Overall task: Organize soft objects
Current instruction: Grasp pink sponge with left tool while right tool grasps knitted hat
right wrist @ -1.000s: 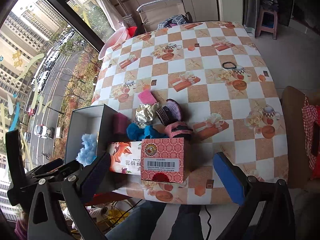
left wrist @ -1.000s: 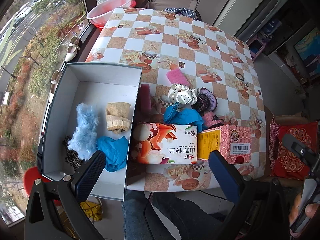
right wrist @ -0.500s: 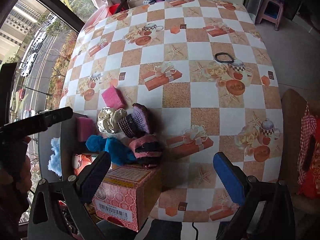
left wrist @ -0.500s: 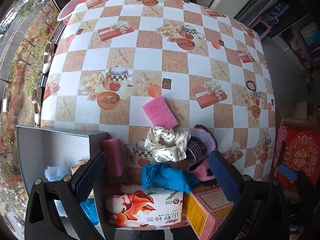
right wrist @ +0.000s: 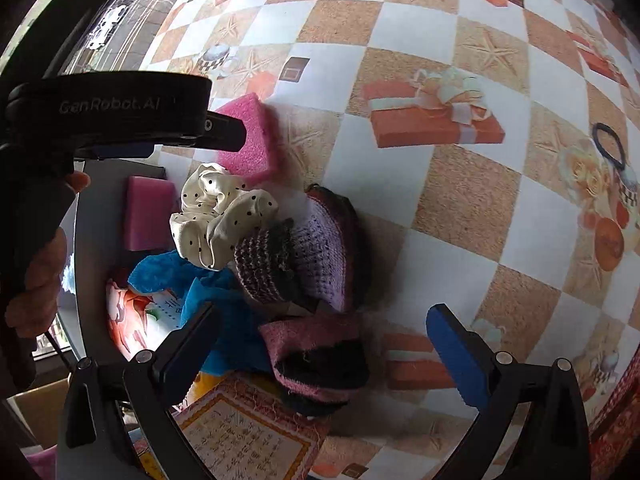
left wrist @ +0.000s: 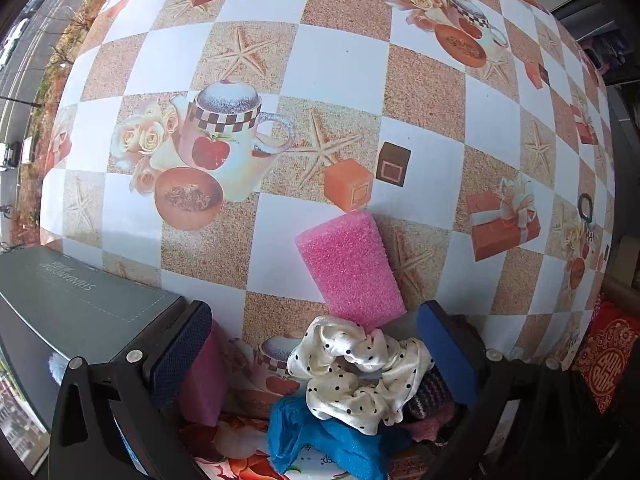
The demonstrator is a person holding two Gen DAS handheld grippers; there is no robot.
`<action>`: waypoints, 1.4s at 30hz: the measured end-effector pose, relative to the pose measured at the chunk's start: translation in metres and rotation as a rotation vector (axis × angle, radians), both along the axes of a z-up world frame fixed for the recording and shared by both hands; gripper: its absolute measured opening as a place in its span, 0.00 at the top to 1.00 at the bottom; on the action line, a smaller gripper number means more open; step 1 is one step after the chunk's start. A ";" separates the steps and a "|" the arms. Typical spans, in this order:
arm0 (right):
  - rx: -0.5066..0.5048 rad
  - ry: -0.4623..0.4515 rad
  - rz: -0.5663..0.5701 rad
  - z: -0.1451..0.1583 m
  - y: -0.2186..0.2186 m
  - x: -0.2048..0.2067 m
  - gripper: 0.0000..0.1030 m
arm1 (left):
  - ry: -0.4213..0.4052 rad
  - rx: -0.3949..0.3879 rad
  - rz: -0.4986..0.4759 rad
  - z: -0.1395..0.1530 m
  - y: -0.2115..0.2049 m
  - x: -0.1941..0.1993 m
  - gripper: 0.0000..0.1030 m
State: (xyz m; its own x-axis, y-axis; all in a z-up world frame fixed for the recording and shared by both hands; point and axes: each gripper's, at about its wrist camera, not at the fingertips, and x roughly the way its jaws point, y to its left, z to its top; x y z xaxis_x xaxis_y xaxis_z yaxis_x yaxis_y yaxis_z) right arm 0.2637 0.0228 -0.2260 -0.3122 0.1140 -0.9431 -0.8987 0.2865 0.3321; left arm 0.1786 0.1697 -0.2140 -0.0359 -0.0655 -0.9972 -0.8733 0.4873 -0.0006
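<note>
A pile of soft things lies on the checked tablecloth. My left gripper (left wrist: pixel 316 350) is open and hangs just above a white polka-dot scrunchie (left wrist: pixel 360 372), which sits between its jaws. A pink sponge (left wrist: pixel 352 268) lies just beyond it, a second pink sponge (left wrist: pixel 200 376) by the left jaw, and a blue cloth (left wrist: pixel 320 440) below. My right gripper (right wrist: pixel 320 344) is open over a pink-and-black knitted item (right wrist: pixel 320 360). The scrunchie (right wrist: pixel 216 216), a purple knitted piece (right wrist: pixel 312 256), the blue cloth (right wrist: pixel 208 300) and both sponges (right wrist: pixel 252 140) show there too.
The grey box (left wrist: pixel 80 312) stands at the left. A tissue pack (right wrist: pixel 132 320) and a red patterned carton (right wrist: pixel 248 432) lie at the table's near edge. A black hair tie (right wrist: pixel 608 144) lies far right. The left gripper's body (right wrist: pixel 112 112) crosses the right wrist view.
Both grippers have moved forward and down, close over the pile. The box's inside has dropped out of the left view. Both stay open.
</note>
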 end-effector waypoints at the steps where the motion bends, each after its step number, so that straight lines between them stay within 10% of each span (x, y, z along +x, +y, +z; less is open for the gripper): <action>1: -0.013 0.007 0.024 -0.008 0.005 -0.002 0.00 | -0.001 0.007 0.002 0.000 0.000 0.001 0.00; 7: 0.003 -0.075 0.058 -0.029 0.017 -0.002 0.00 | -0.001 0.003 0.069 -0.008 -0.001 0.003 0.00; 14: -0.048 -0.350 -0.231 -0.019 -0.026 0.090 0.00 | 0.039 0.035 0.072 -0.025 -0.009 0.016 0.00; 42: -0.056 -0.307 -0.205 -0.051 -0.001 0.100 0.04 | -0.002 0.030 0.066 -0.061 -0.022 0.026 0.03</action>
State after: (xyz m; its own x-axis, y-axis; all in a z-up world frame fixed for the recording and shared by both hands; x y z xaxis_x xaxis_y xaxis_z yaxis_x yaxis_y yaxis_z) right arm 0.3633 0.0220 -0.2775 0.0097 0.0902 -0.9959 -0.8762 0.4806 0.0350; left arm 0.2049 0.1481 -0.2749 -0.0309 -0.0373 -0.9988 -0.9036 0.4283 0.0120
